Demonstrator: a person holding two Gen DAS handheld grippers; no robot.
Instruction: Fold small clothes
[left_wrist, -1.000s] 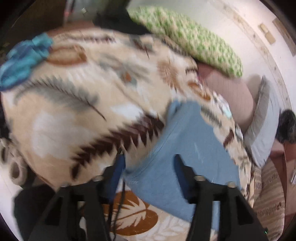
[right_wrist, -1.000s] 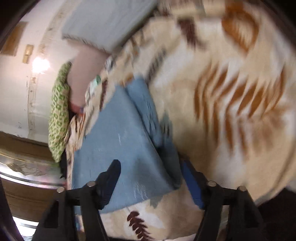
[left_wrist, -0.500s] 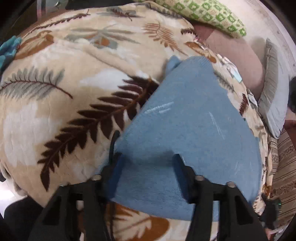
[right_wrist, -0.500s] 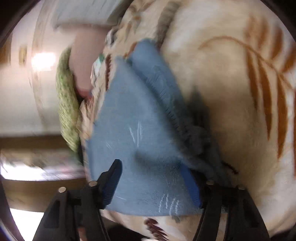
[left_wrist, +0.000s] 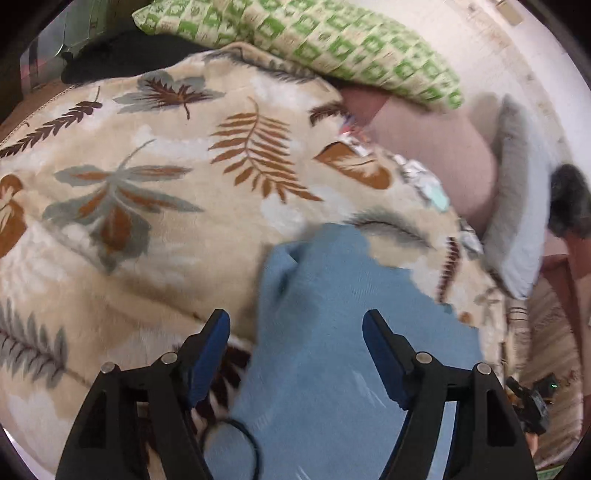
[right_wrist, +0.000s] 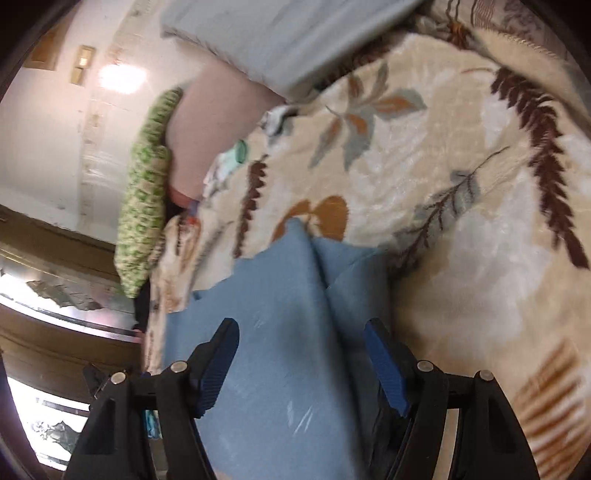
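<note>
A small blue garment (left_wrist: 332, 350) lies on a cream leaf-print blanket (left_wrist: 147, 184), its far part bunched into folds. My left gripper (left_wrist: 295, 350) is open, its jaws wide apart over the garment's near left part without gripping it. In the right wrist view the same blue garment (right_wrist: 280, 350) shows a raised crease running away from me. My right gripper (right_wrist: 301, 362) is open with its jaws astride that crease. A thin black loop (left_wrist: 236, 439) lies by the garment's near left edge.
A green patterned pillow (left_wrist: 332, 48) and a pink cushion (left_wrist: 436, 155) lie at the far edge of the bed, with a grey pillow (left_wrist: 517, 221) to the right. Small crumpled wrappers (left_wrist: 417, 173) sit by the pink cushion. A wall (right_wrist: 48, 129) stands behind.
Both grippers have pulled back from the blue garment, so more blanket shows beyond it. The garment's far end now looks bunched rather than flat. Both stay open.
</note>
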